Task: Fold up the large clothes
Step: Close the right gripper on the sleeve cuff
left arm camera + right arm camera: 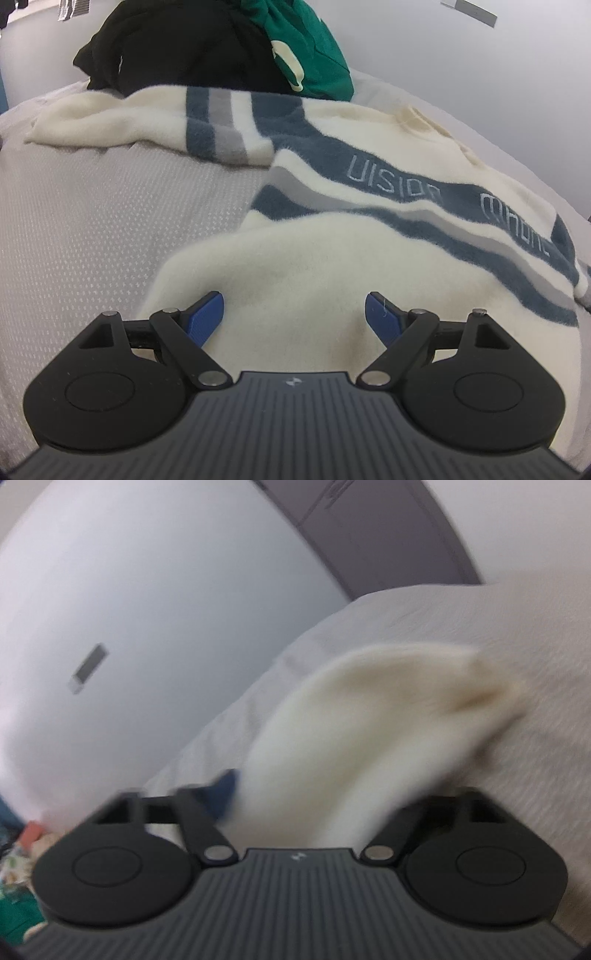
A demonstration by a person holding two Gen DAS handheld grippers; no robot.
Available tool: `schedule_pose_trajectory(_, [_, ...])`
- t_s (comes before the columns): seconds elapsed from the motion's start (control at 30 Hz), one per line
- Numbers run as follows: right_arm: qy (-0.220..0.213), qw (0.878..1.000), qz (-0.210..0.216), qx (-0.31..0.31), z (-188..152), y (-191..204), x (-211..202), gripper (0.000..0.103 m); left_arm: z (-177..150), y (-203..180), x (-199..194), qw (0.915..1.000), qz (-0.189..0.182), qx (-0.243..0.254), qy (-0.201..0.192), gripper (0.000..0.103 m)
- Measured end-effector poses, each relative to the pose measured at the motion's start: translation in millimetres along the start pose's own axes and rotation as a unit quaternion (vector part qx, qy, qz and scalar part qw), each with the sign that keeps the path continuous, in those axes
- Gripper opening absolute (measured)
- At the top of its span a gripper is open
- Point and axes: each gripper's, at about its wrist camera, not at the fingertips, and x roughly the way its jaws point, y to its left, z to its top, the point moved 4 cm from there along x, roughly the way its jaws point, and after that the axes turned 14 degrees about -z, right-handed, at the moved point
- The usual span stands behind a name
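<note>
The sweater (369, 192) lay spread on the bed (92, 221), one sleeve (147, 122) reaching left. Behind it sat a heap of clothes (207, 48) against the wall (443, 74). The left gripper (294, 314) stood over the sweater's near hem.

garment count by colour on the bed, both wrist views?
Cream sweater with blue-grey stripes: 1 (the blurred cream piece in the right wrist view looks like part of it)
Black garment: 1
Green garment: 1
Total: 3 garments, all on the grey bed cover
</note>
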Motion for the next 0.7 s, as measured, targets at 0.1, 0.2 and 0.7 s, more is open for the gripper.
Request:
schedule_pose_trajectory(0.1, [0.008,1.0,-0.001,0.013,9.5,-7.6,3.5,0.034,1.2,-1.9,1.3,0.9999,0.007,0.013,0.001,0.087])
schedule_pose_trajectory(0.2, [0.015,1.0,-0.015,-0.006,14.4,2.1,0.9,0.025,7.4,-4.8,1.2,0.9996,0.004,0.028,0.0,0.087])
schedule_pose_trajectory(0.7, [-0.087,0.989,0.004,-0.116,68.3,95.7,-72.0,0.023,22.6,-1.9,-25.9,0.9981,-0.045,0.039,-0.016,0.087])
